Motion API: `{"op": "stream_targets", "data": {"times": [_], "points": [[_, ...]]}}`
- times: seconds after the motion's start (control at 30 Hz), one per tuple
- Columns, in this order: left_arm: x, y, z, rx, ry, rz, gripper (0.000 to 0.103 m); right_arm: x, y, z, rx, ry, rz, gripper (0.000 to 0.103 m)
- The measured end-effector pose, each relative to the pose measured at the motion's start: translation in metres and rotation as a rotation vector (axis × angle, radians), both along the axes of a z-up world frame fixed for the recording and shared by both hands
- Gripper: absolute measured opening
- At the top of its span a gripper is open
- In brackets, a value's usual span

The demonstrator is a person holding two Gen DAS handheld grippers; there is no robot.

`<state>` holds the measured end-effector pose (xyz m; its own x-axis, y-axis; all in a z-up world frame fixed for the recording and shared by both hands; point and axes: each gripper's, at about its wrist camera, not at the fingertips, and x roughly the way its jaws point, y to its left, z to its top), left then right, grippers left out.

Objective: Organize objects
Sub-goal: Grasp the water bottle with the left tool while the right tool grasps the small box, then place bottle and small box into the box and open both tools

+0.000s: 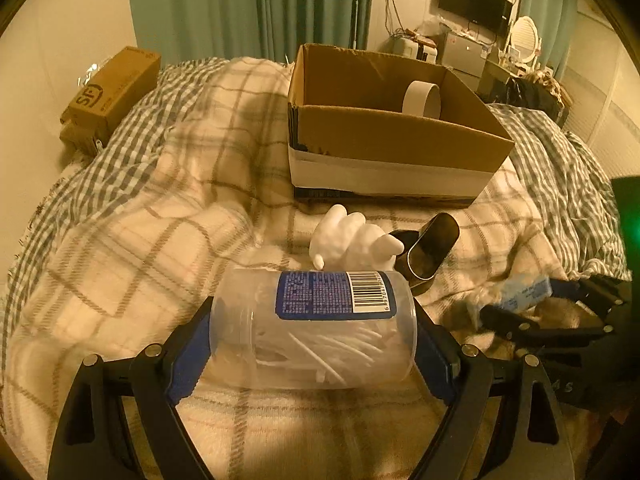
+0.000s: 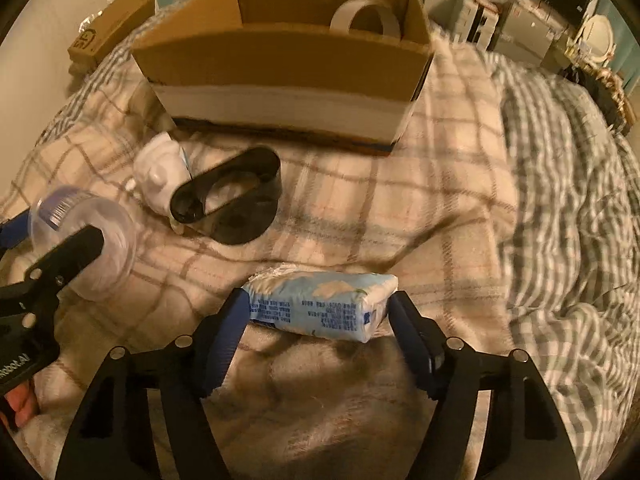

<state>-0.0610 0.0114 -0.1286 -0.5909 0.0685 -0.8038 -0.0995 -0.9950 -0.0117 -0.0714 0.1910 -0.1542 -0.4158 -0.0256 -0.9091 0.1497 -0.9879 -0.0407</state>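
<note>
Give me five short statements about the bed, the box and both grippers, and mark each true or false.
1. The left gripper holds a clear jar lying on its side. True.
2. The cardboard box is empty. False: a tape roll stands inside it.
3. The right gripper holds a blue tissue pack. True.
4. The white figurine sits inside the box. False: it lies on the blanket before it.
5. The black case lies beside the figurine. True.

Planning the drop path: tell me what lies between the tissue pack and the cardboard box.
In the right wrist view, mostly bare plaid blanket separates the tissue pack from the cardboard box; the black case lies just left.
</note>
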Motion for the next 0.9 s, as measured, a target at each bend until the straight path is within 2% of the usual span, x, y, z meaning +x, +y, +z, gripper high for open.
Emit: {"op": "stream_targets", "data": {"times": [0.37, 0.47, 0.6, 0.77, 0.9], "points": [[0.01, -0.003, 0.024, 0.006, 0.049, 0.004, 0.09, 0.014, -0.004, 0.044, 0.014, 0.173, 0.004, 0.061], [0.009, -0.005, 0.03, 0.014, 0.058, 0.008, 0.09, 0.016, -0.005, 0.054, 0.001, 0.204, 0.007, 0.06], [0.004, -0.006, 0.041, 0.023, 0.069, 0.009, 0.09, 0.023, -0.002, 0.082, -0.04, 0.294, 0.001, 0.059], [-0.018, -0.001, 0.071, 0.012, 0.127, -0.012, 0.09, 0.016, 0.003, 0.125, -0.079, 0.389, 0.004, 0.059], [-0.04, 0.008, 0.101, 0.017, 0.19, -0.036, 0.09, -0.006, 0.008, 0.155, -0.083, 0.435, 0.001, 0.059]]}}
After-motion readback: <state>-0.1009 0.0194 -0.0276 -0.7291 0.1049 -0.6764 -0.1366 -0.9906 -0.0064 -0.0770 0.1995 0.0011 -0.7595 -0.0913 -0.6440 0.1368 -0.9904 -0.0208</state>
